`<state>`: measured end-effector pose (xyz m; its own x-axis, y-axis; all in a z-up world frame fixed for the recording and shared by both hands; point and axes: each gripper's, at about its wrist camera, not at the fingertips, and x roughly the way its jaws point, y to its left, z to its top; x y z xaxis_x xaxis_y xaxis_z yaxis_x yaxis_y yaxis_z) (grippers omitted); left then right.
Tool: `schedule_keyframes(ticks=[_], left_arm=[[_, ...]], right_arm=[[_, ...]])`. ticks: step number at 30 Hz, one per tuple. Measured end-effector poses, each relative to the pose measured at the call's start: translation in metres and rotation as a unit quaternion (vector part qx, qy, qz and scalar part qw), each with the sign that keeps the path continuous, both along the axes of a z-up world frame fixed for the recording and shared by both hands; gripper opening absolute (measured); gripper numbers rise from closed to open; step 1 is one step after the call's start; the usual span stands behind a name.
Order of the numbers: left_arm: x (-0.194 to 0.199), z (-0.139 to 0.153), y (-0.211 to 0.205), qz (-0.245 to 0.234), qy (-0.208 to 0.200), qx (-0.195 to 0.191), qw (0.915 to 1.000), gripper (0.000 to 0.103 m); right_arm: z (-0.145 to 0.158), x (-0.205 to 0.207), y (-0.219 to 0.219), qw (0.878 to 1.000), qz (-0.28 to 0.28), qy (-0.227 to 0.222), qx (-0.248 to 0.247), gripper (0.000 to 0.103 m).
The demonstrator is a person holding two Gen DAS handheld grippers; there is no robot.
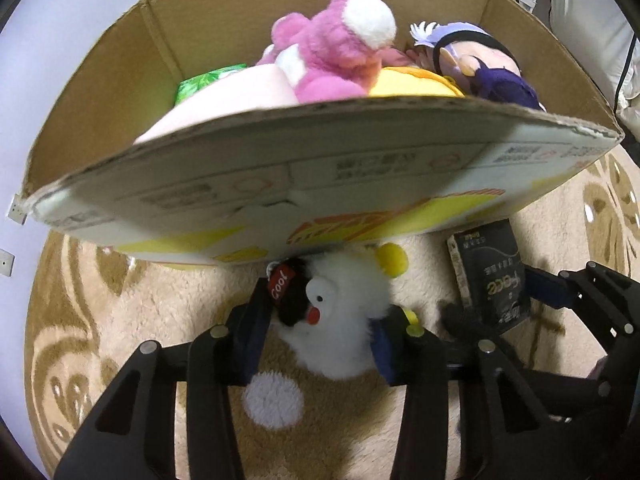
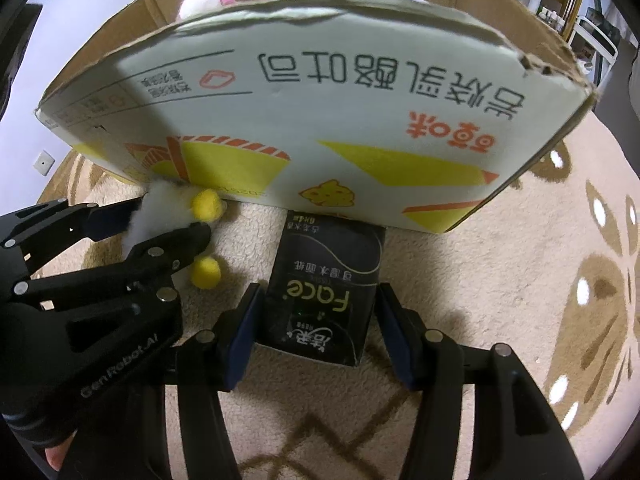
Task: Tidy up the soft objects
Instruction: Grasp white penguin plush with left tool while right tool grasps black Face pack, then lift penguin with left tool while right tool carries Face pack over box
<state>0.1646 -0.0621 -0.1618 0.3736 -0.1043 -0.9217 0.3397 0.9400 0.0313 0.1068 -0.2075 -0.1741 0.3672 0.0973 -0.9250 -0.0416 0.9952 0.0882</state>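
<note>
Nearest, on the patterned rug [image 1: 120, 320]: left gripper [image 1: 324, 332] clamped on a white plush penguin [image 1: 344, 320], pads pinching its fluffy body from left and right, head with the red "Cool" tag pointing away toward the box. Seen from the right wrist view as a tuft of white fur and two yellow feet [image 2: 206, 204] poking out past the left gripper's fingers.

Just to the right, right gripper [image 2: 316, 320] straddling a black tissue pack [image 2: 324, 276]. Pads lying close against its two long sides; cannot tell whether pressing or merely flanking. Long axis of the pack running near to far, in line with the fingers, far end touching the box wall.

Straight beyond both: cardboard box [image 1: 280, 184], its printed near wall rising right in front of penguin and pack. Probably the deciding relation, since neither thing can go forward without first going up over that near rim.

Farther in, box already well filled: pink plush bear [image 1: 332, 60] on top, purple-haired doll [image 1: 480, 60] to its right, yellow and pale cushions beneath. Likeliest room at the left, near the bare cardboard wall.
</note>
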Motion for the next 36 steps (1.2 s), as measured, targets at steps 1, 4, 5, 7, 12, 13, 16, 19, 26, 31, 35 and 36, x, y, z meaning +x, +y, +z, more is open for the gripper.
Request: schedule_keyframes(ticks=[1, 4, 5, 7, 12, 13, 16, 19, 26, 31, 35, 36], left_arm=[[-0.001, 0.001, 0.000, 0.002, -0.002, 0.000, 1.0000, 0.042], [-0.005, 0.004, 0.006, 0.017, -0.014, 0.002, 0.9998, 0.042], [-0.008, 0.005, 0.008, 0.022, -0.017, 0.001, 0.9996, 0.042], [-0.009, 0.006, 0.013, 0.032, -0.021, 0.001, 0.9993, 0.042], [-0.014, 0.007, 0.030, 0.058, -0.020, -0.004, 0.9981, 0.042], [-0.017, 0.007, 0.033, 0.061, -0.021, -0.004, 0.9979, 0.042], [-0.027, 0.014, 0.038, 0.066, -0.035, 0.008, 0.9971, 0.042], [-0.036, 0.021, 0.044, 0.066, -0.047, 0.017, 0.9966, 0.042], [-0.057, 0.045, 0.063, 0.073, -0.067, 0.018, 0.9949, 0.042], [-0.051, 0.062, 0.066, 0.078, -0.083, 0.012, 0.9934, 0.042], [-0.061, 0.072, 0.070, 0.082, -0.095, 0.007, 0.9920, 0.042], [-0.065, 0.075, 0.071, 0.084, -0.099, 0.005, 0.9916, 0.042]], right_arm=[[0.000, 0.000, -0.001, 1.000, -0.002, 0.001, -0.001, 0.054], [0.001, -0.003, -0.006, 1.000, -0.012, 0.001, 0.009, 0.053], [0.001, -0.003, -0.007, 1.000, -0.012, 0.000, 0.010, 0.053], [0.001, -0.004, -0.008, 1.000, -0.012, -0.003, 0.011, 0.053], [0.005, -0.006, -0.013, 0.999, -0.017, -0.010, 0.026, 0.053], [0.006, -0.010, -0.015, 0.999, -0.019, -0.012, 0.029, 0.052], [0.013, -0.017, -0.022, 0.999, -0.021, -0.023, 0.031, 0.052], [0.021, -0.025, -0.024, 0.999, -0.017, -0.034, 0.027, 0.052], [0.041, -0.043, -0.026, 0.998, -0.008, -0.057, 0.024, 0.052], [0.057, -0.057, -0.028, 0.997, -0.010, -0.072, 0.025, 0.052], [0.070, -0.066, -0.025, 0.996, -0.010, -0.086, 0.024, 0.052], [0.074, -0.069, -0.019, 0.996, -0.011, -0.089, 0.024, 0.052]])
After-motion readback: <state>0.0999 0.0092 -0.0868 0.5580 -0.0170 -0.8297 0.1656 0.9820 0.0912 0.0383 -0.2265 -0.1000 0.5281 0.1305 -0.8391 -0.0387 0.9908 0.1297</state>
